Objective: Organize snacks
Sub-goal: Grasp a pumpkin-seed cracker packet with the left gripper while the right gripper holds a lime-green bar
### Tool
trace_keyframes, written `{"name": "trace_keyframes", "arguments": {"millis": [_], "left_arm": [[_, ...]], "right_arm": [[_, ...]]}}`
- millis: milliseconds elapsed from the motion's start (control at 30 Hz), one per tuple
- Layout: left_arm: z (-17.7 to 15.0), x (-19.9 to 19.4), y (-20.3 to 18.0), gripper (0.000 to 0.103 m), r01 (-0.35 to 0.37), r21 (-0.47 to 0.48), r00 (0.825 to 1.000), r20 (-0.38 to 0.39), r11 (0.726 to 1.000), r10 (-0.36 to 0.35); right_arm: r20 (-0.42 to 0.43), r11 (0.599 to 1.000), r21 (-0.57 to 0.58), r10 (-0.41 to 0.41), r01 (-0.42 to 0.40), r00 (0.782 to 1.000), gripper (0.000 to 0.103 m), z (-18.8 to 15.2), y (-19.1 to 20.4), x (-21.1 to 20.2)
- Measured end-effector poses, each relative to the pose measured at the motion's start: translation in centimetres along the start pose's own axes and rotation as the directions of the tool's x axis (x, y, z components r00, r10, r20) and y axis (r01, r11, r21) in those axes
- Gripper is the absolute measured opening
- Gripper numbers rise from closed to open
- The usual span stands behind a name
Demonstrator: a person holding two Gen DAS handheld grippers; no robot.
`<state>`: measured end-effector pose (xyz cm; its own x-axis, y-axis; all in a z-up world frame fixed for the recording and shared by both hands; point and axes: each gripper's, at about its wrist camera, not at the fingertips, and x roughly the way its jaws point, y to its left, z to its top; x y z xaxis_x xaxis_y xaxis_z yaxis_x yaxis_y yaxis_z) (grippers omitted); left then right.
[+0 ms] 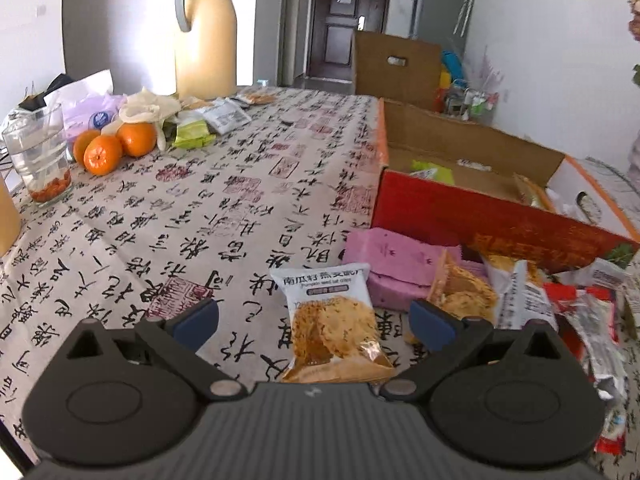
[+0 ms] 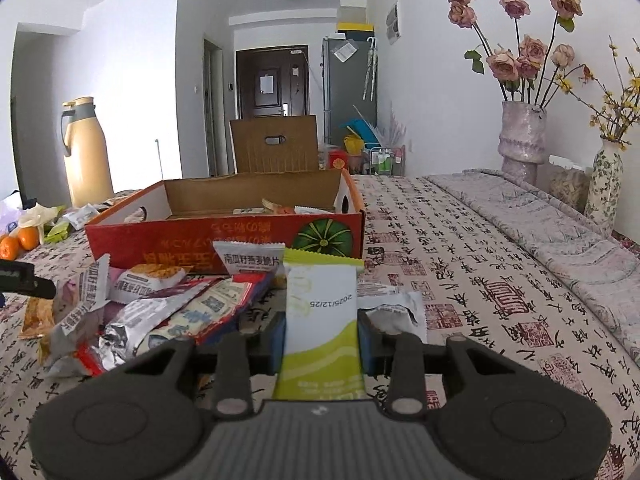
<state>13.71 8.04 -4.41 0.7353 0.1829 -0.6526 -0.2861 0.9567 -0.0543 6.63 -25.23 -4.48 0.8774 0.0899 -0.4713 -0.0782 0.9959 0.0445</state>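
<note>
Right wrist view: I am gripping the green-and-white snack packet [image 2: 320, 320] in the right gripper [image 2: 320, 344], lifted short of the red box [image 2: 224, 240]. Left gripper [image 1: 314, 322] is hanging spread around the pumpkin-crisp packet [image 1: 332, 320]. Next, I judge: carrying over the rim, releasing inside.

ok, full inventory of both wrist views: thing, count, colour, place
cardboard box: 1, red front, brown inside, open, mid table
green-white packet: 1, clamped in right gripper
oat crisp packet: 1, white and clear, on cloth between left fingers
snack pile: count unclear, mixed silver, red, white, in front of box
pink packets: count unclear, beside box
oranges: 3, far left
glass: 1, clear, far left
thermos: 1, cream, grey handle, far end
vases: 2, with flowers, right wall
left gripper: open
right gripper: shut on packet
</note>
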Motion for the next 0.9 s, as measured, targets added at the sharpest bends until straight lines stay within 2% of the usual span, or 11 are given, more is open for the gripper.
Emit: {"name": "trace_keyframes", "arguments": {"millis": [67, 200, 267, 333, 400, 467, 600, 733, 900], "left_arm": [[0.0, 0.5, -0.2, 0.103, -0.014, -0.001, 1.000, -0.008, 1.000, 0.014], [0.0, 1.2, -0.5, 0.096, -0.025, -0.011, 0.999, -0.024, 1.000, 0.025], [0.0, 1.5, -0.4, 0.088, -0.024, -0.015, 0.999, -0.035, 1.000, 0.023], [0.0, 1.8, -0.3, 0.075, -0.017, -0.021, 0.999, -0.049, 1.000, 0.016], [-0.1, 1.9, -0.3, 0.075, -0.021, -0.018, 0.998, -0.056, 1.000, 0.020], [-0.1, 1.9, -0.5, 0.069, -0.020, -0.004, 0.998, -0.056, 1.000, 0.020], [-0.1, 1.8, -0.7, 0.046, -0.008, 0.003, 0.999, -0.050, 1.000, 0.009], [-0.3, 1.3, -0.6, 0.042, -0.006, 0.004, 0.999, -0.044, 1.000, 0.006], [-0.3, 0.4, -0.4, 0.042, -0.005, 0.007, 1.000, -0.023, 1.000, 0.005]], "right_arm": [[-0.002, 1.000, 0.001, 0.000, 0.000, 1.000, 0.035, -0.1, 0.0, 0.1], [-0.005, 1.000, 0.003, 0.003, -0.003, 1.000, 0.035, -0.2, -0.1, 0.3], [-0.007, 1.000, 0.005, 0.004, -0.004, 1.000, 0.035, -0.3, -0.2, 0.3], [-0.008, 1.000, 0.007, 0.004, -0.004, 1.000, 0.035, -0.3, -0.3, 0.4], [-0.009, 1.000, 0.009, 0.005, -0.005, 1.000, 0.035, -0.3, -0.4, 0.4], [-0.008, 1.000, 0.009, 0.007, -0.007, 1.000, 0.035, -0.3, -0.3, 0.3], [-0.009, 1.000, 0.008, 0.010, -0.010, 1.000, 0.035, -0.3, -0.3, 0.3], [-0.008, 1.000, 0.007, 0.012, -0.012, 1.000, 0.035, -0.3, -0.3, 0.1], [-0.003, 1.000, 0.007, 0.012, -0.011, 1.000, 0.035, -0.2, -0.3, 0.0]]}}
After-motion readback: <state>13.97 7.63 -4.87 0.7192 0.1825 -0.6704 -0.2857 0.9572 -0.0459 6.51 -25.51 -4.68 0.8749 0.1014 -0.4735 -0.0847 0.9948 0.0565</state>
